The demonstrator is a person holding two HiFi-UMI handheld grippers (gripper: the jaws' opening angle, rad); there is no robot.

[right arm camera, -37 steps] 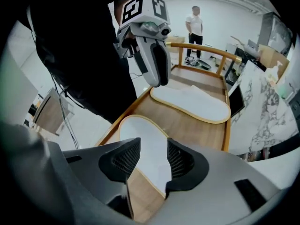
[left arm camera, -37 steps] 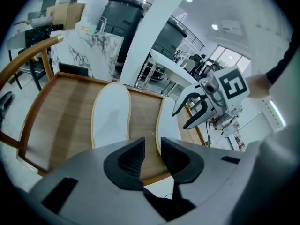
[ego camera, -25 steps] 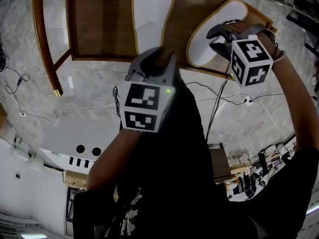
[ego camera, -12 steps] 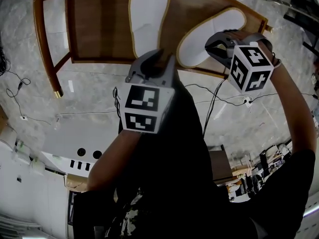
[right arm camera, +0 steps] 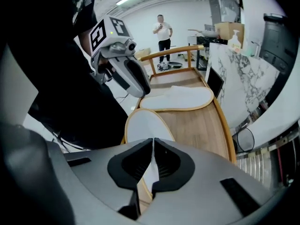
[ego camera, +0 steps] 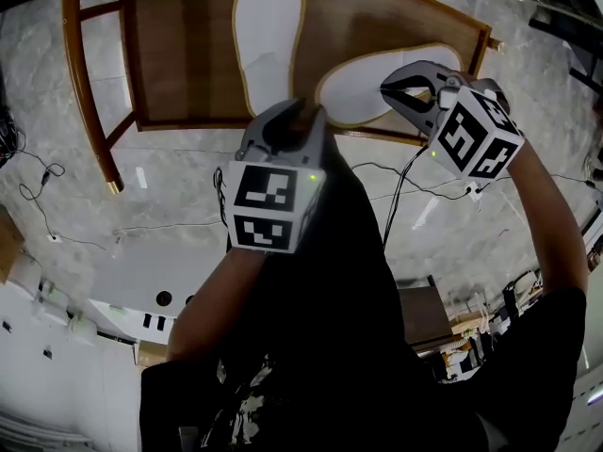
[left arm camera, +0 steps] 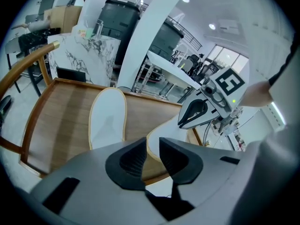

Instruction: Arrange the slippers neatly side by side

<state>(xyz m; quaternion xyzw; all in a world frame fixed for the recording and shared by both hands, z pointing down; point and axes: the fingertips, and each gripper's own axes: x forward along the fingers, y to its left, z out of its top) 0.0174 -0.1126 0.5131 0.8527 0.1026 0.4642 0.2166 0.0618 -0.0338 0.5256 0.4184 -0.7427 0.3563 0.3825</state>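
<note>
Two white slippers with tan edging lie on a wooden bench (ego camera: 188, 55). The left slipper (ego camera: 268, 45) (left arm camera: 108, 118) (right arm camera: 180, 99) lies flat, pointing away from me. The right slipper (ego camera: 377, 88) (left arm camera: 168, 128) (right arm camera: 145, 128) lies slanted, its toe toward the other one. My right gripper (ego camera: 394, 90) (right arm camera: 153, 149) has just closed and is shut on this slipper's thin edge. My left gripper (ego camera: 297, 111) (left arm camera: 151, 146) hovers near the left slipper's heel. Its jaws have narrowed a little but stand apart with nothing between them.
The bench has a raised rim and a curved wooden rail (ego camera: 85, 73) at the left. Black cables (ego camera: 415, 177) run over the marble floor below. A person (right arm camera: 163, 29) stands far off, and a marble-patterned block (right arm camera: 243, 74) sits beside the bench.
The right gripper has closed on the right slipper, rolled and lifted slightly. That slipper has swung round, its toe nearer the left slipper. The left gripper has stayed in place.
</note>
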